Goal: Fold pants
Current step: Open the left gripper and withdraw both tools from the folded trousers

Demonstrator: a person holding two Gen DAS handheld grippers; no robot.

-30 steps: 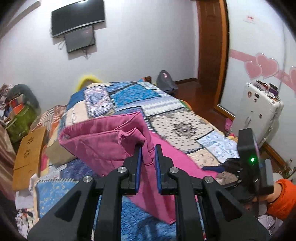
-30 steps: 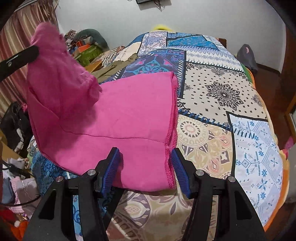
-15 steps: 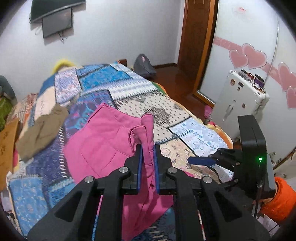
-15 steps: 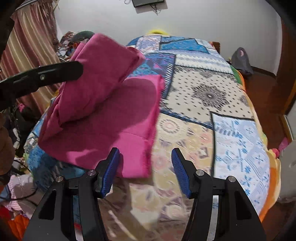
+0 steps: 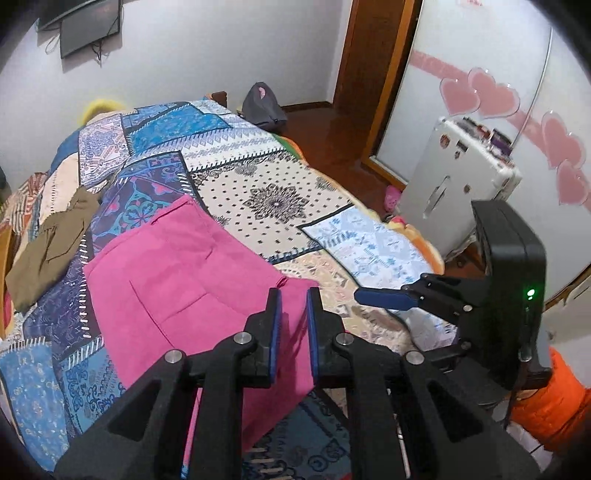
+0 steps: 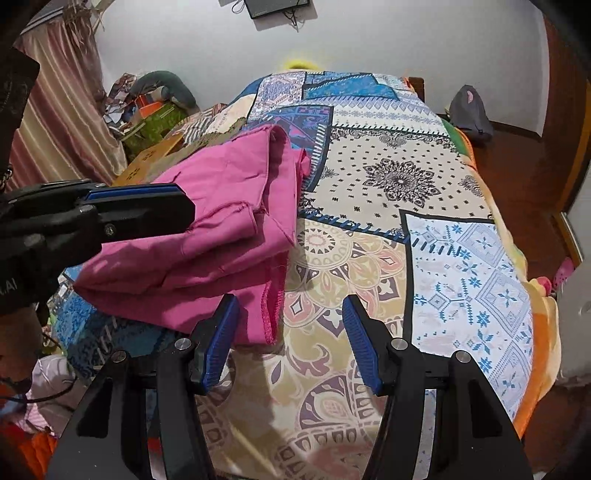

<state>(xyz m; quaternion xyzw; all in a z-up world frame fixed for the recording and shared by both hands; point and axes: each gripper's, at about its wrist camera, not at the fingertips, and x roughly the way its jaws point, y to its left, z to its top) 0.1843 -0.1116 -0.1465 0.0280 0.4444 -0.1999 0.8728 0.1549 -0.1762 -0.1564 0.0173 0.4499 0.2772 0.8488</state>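
- Bedroom setting: a patchwork bedspread (image 6: 406, 229) covers the bed, with a wall-mounted screen (image 5: 88, 35) behind it and a white case (image 5: 461, 184) by the heart-decorated wall.
- Task item: the pink pants (image 5: 177, 273) lie on the near left part of the bedspread, doubled over, with the upper layer resting on the lower.
- Left gripper (image 5: 293, 325): jaws nearly closed. Pink cloth shows between the pads in the left wrist view; in the right wrist view the jaws sit together at the edge of the upper layer. Judged to be pinching that edge.
- Right gripper (image 6: 290, 343): jaws about half open and empty, just above the bedspread, with the stitched hem of the pants near the left pad.
- Risk: releasing before the carried edge sits square over the lower layer would leave a skewed fold.
- Risk: the upper layer is bunched near its far corner; pressing it flat as it lies would set in creases.
- Risk: the half-open right jaws, close to the hem, could snag and drag the lower layer.
- Change from one second earlier: the raised pink fold has come down onto the lower layer, and the left gripper has tilted downward with it. The right gripper's opening is unchanged.
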